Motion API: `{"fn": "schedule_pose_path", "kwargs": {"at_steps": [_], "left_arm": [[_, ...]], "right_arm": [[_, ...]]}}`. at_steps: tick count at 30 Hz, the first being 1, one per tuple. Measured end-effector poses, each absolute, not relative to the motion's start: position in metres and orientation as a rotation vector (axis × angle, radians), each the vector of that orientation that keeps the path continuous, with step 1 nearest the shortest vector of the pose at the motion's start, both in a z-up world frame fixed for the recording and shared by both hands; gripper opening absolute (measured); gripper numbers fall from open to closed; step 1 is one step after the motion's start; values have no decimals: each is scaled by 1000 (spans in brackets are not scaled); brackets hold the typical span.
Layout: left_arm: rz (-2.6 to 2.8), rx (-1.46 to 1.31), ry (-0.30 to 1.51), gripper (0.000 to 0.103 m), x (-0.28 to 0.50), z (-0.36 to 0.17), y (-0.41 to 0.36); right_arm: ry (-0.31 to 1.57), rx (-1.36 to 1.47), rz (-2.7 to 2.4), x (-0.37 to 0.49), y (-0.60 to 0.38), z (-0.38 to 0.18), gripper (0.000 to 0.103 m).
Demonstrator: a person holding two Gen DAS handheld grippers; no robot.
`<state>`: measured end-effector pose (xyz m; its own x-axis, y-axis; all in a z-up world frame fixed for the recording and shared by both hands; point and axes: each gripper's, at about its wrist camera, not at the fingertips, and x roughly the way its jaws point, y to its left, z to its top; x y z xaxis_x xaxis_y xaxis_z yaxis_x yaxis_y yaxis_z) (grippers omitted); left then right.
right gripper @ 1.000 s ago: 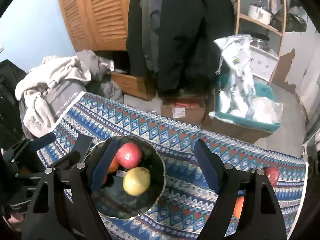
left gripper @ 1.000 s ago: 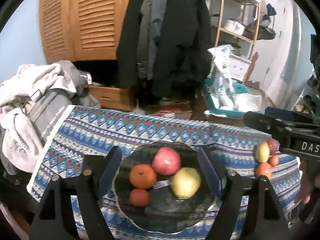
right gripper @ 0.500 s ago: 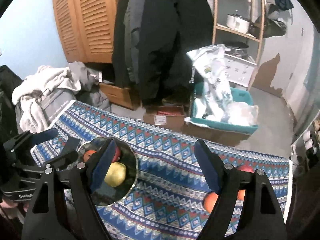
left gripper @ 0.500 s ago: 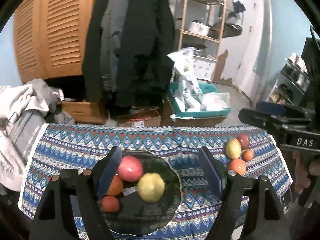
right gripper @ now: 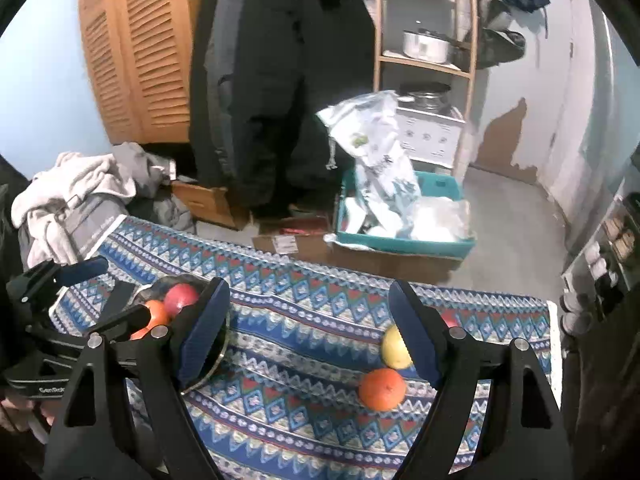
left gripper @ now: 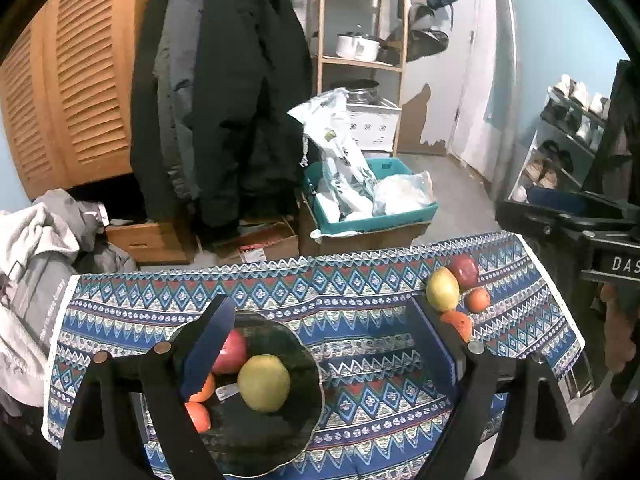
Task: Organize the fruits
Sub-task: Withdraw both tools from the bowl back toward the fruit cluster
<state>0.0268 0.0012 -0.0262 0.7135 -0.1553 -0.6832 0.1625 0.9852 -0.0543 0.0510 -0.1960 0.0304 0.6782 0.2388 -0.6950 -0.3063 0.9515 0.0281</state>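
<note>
Both grippers stood wide and empty above the cloth point(left gripper: 360, 304): the left gripper point(left gripper: 320, 344) had just been opening further with nothing between its pads, and the right gripper point(right gripper: 308, 332) held nothing either. The bowl point(left gripper: 280, 440) already carried a yellow apple point(left gripper: 264, 382), a red apple point(left gripper: 232, 350) and two oranges point(left gripper: 202, 388). Four loose fruits lay clustered near the cloth's right end: a yellow fruit point(left gripper: 442, 288) touching a red one point(left gripper: 464, 271), with a small orange point(left gripper: 477, 299) and a bigger orange point(right gripper: 382, 389) just beside them. The main risk looked to be a finger nudging a neighbour during a pick, since the fruits were round and close to the table edge and could roll off. A pinch off centre could squirt the fruit out. Dropping another into the crowded bowl could knock one over its low rim.
</note>
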Motion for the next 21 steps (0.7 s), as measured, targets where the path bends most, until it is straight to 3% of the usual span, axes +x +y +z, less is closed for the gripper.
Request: {"fn": "schedule_pose_path", "kwargs": {"at_steps": [21], "left_arm": [[-286, 133, 834, 88, 51, -48, -91]], "right_arm": [[838, -28, 172, 43, -306, 5, 81]]}}
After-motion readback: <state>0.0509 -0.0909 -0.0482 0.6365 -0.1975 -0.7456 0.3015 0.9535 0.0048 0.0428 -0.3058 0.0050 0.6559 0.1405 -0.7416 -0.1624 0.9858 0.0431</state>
